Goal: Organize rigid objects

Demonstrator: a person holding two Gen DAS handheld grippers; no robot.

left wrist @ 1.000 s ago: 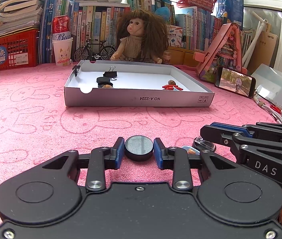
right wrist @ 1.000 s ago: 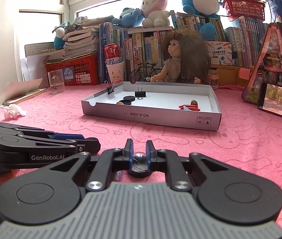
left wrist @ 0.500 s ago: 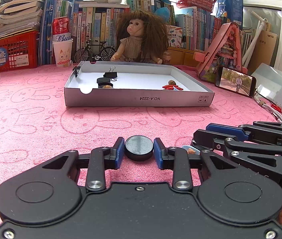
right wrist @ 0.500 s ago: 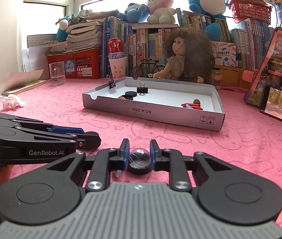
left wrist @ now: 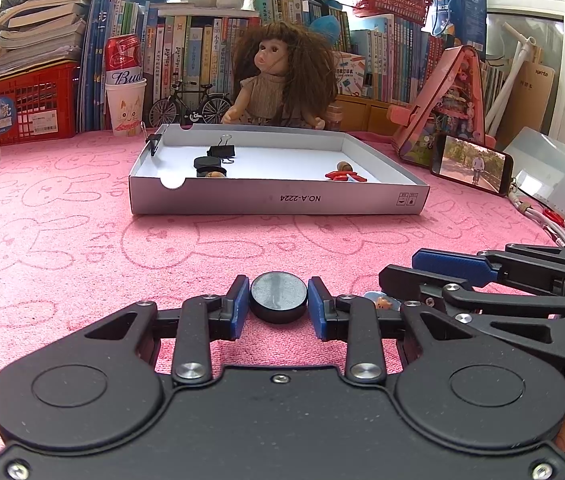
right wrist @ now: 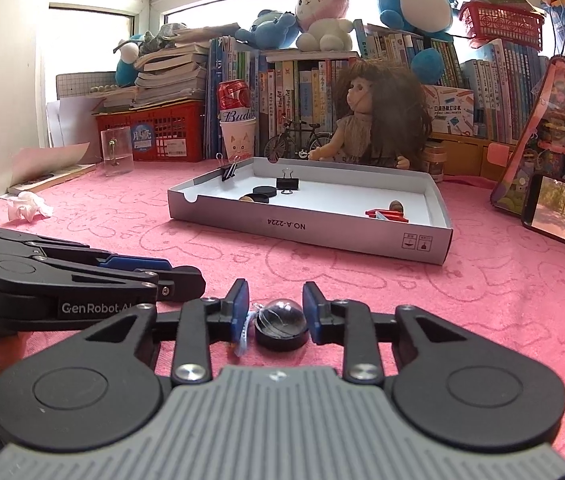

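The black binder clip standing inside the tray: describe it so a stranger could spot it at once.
Find the shallow white cardboard tray on the pink cloth, in front of the doll. Inside, toward its back left, a black binder clip stands on the floor beside two flat black discs. Unlike the other black clip, clamped onto the left wall, it stands free.

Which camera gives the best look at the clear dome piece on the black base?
The right wrist view: the dome piece sits between the opening right gripper pads. In the left wrist view the gripper bodies hide it.
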